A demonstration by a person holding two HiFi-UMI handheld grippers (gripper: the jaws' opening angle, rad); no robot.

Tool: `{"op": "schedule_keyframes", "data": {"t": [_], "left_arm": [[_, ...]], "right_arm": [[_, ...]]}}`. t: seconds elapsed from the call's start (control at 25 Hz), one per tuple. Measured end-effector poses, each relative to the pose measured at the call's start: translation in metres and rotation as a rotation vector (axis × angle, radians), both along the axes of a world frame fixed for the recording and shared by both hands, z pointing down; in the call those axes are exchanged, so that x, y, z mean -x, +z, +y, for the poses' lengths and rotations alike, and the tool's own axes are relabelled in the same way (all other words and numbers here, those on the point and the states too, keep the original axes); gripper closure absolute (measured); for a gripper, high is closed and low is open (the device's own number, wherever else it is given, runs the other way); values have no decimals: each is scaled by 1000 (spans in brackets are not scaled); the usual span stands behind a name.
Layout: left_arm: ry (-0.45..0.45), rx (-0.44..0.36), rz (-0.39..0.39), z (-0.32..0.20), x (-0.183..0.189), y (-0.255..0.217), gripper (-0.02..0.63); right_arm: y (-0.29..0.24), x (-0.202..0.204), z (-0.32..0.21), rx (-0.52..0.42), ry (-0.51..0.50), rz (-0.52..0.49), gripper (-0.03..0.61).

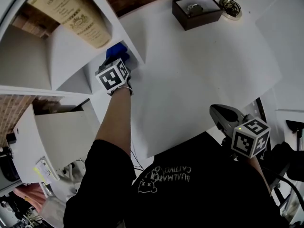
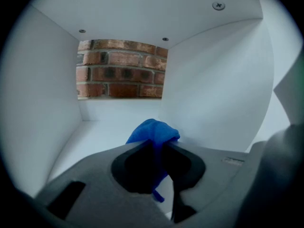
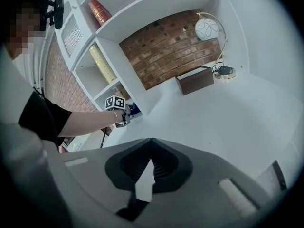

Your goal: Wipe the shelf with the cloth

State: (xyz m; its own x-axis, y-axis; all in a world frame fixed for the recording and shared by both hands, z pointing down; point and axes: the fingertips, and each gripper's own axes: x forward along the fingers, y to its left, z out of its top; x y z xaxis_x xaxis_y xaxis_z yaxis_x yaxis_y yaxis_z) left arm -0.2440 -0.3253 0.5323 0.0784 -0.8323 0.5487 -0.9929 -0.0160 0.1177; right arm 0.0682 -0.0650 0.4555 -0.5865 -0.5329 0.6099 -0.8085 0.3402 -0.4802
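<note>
Left gripper view puts us inside the shelf (image 2: 109,134), our left gripper (image 2: 156,145) pinching the blue cloth (image 2: 153,131) near its floor, so we judge wiping is in hand and next needs a downward press and sweep, while our right gripper (image 3: 151,139) sits closed on nothing.

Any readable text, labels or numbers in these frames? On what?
Nothing reads cleanly.
Tan package: dark print, too blurred to read.
Black shirt: white print, upside down, not legible.
Marker cubes: black and white square codes only, no words or numbers.
</note>
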Motion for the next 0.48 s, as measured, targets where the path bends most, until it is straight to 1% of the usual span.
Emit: {"op": "schedule_keyframes", "data": {"t": [0.2,0.28,0.36,0.48], "left_arm": [[73,-4,17,-7,-30,1,568],[86,-12,35,-7,-33,-1,568],[36,-40,14,-5,-19,-12,571],[-81,-98,-53,3,23,-31,571]], "right_arm": [[-1,-9,9,2,20,9,569],[-1,-10,12,2,14,15,569],[-2,-10,15,-1,-1,24,569],[-4,-11,17,-7,-14,31,569]]}}
